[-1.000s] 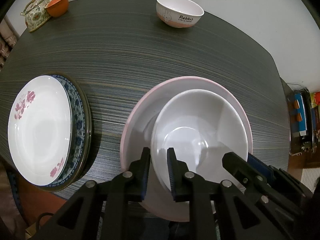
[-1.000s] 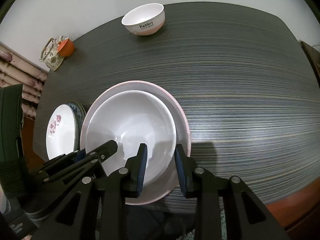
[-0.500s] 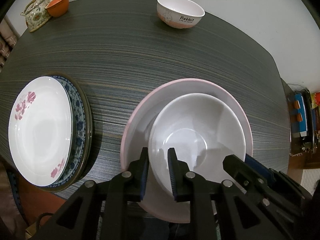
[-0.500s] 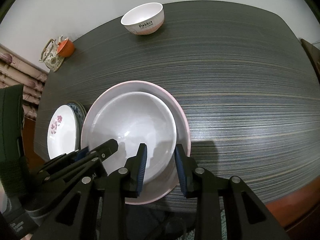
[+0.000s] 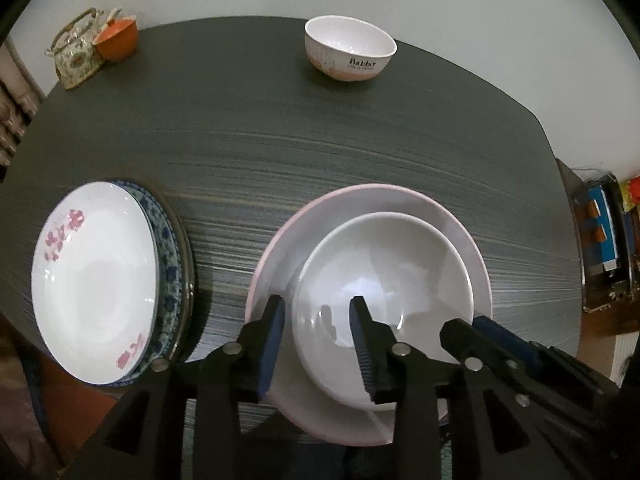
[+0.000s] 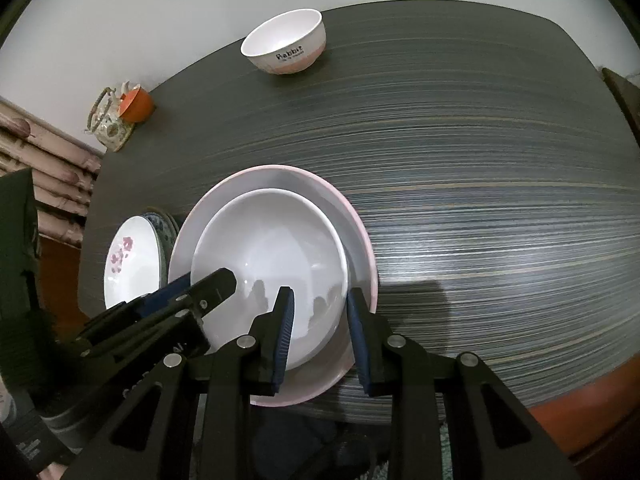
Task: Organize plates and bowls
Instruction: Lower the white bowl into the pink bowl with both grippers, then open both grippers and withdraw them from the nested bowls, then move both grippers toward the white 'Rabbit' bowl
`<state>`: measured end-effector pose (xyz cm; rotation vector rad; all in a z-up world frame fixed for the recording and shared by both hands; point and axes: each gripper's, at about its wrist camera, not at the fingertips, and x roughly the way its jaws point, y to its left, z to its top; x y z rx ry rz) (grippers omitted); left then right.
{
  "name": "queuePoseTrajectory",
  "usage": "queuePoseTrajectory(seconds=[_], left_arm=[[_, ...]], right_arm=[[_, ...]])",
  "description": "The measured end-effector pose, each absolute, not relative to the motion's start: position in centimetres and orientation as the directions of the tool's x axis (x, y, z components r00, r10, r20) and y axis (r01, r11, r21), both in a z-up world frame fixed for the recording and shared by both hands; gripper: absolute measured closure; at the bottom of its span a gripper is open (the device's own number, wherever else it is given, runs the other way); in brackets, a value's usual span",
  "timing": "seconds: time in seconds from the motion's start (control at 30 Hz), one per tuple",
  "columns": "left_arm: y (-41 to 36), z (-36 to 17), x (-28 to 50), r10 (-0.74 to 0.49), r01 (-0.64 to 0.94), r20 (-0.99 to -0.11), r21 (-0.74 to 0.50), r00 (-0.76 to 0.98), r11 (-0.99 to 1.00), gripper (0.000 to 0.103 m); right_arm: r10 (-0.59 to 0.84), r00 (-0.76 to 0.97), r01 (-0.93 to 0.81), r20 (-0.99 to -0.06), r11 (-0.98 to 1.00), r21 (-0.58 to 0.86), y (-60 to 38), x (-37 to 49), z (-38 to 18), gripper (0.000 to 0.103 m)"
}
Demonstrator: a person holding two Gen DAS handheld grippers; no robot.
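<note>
Fingers (image 5: pixel 276 332) of the left gripper (image 5: pixel 318 338) stood either side of the near rim of the plain white ceramic bowl (image 5: pixel 384 276); jaws had just been opening, pads clear of the rim, so nothing was held. Right gripper (image 6: pixel 320 326) straddled the same bowl's rim on the opposite side, jaws narrow; whether its pads pressed the wall could not be told from either view.

White bowl sat nested in the larger pink-rimmed shallow bowl (image 5: pixel 280 256), near desk edge. Judged: that nesting looked done, release under way.

Beside it, apart, lay the white plate with pink flowers (image 5: pixel 92 288) stacked on a blue-patterned plate (image 5: pixel 166 256); a darker rim showed below, count of plates uncertain. Stack overhung the dark striped desk (image 5: pixel 320 140) edge slightly, or seemed to through the lens.

Farther off, the white-and-pink "Rabbit" bowl (image 5: pixel 350 52) stood alone near the far edge, well apart. Judged: it was the piece left to gather.

Far corner: floral teapot (image 5: pixel 78 56) touching an orange cup (image 5: pixel 118 38); spout and lid partly hidden behind the cup.

Near rims of both nested bowls were covered by gripper bodies.
</note>
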<state>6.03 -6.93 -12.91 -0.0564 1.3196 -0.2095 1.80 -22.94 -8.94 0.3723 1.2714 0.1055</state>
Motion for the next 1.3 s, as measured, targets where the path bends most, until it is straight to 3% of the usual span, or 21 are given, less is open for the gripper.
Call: queuePoseTrajectory(seconds=[0.43, 0.97, 1.07, 1.3], left_arm=[[-6.4, -9.5, 5.2, -0.164, 0.161, -0.911, -0.11, 0.379, 0.981, 0.067], [-5.9, -9.5, 6.9, -0.118, 0.154, -0.91, -0.061, 0.396, 0.986, 0.067], [-5.8, -9.9, 7.5, -0.108, 0.147, -0.916, -0.054, 0.387, 0.988, 0.056], [-5.3, -10.9, 9.9, -0.083, 0.137, -0.924, -0.034, 0.373, 0.99, 0.056]], right_arm=[[0.31, 0.352, 0.107, -0.883, 0.924, 0.367, -23.6, 1.4, -7.7, 0.069], [0.28, 0.388, 0.126, -0.878, 0.928, 0.351, -24.9, 2.5, -6.7, 0.062], [0.28, 0.388, 0.124, -0.878, 0.928, 0.351, -25.3, 3.1, -6.6, 0.062], [0.25, 0.421, 0.149, -0.872, 0.929, 0.338, -27.4, 5.1, -6.0, 0.059]])
